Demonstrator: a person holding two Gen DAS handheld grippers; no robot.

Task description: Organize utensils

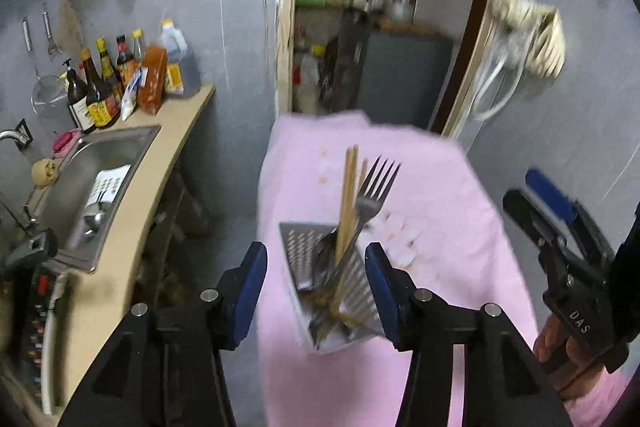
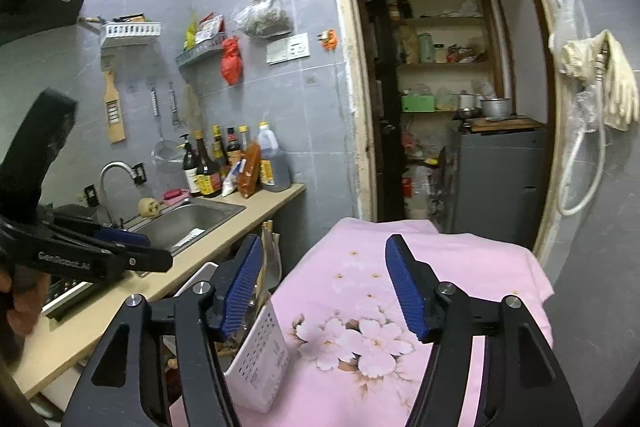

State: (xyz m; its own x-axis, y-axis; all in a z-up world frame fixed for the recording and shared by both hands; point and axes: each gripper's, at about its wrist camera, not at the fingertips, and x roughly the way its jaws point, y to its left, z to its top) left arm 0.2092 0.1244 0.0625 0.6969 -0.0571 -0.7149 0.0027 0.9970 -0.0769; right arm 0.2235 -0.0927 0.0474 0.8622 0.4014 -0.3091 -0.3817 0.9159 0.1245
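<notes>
We hold our left gripper (image 1: 316,291) tilted steeply down over the utensil holder (image 1: 332,287), its jaws parted on either side of the holder's walls with a clear gap, pressing on nothing. The holder stands at the near edge of the pink cloth (image 1: 440,227), with a fork (image 1: 370,203), chopsticks (image 1: 348,195) and a spoon (image 1: 326,247) upright inside. Our right gripper (image 2: 324,283) points nearly level across the cloth, jaws wide and empty, the holder just beside its left finger (image 2: 240,287). The sink (image 1: 100,179) lies left.
</notes>
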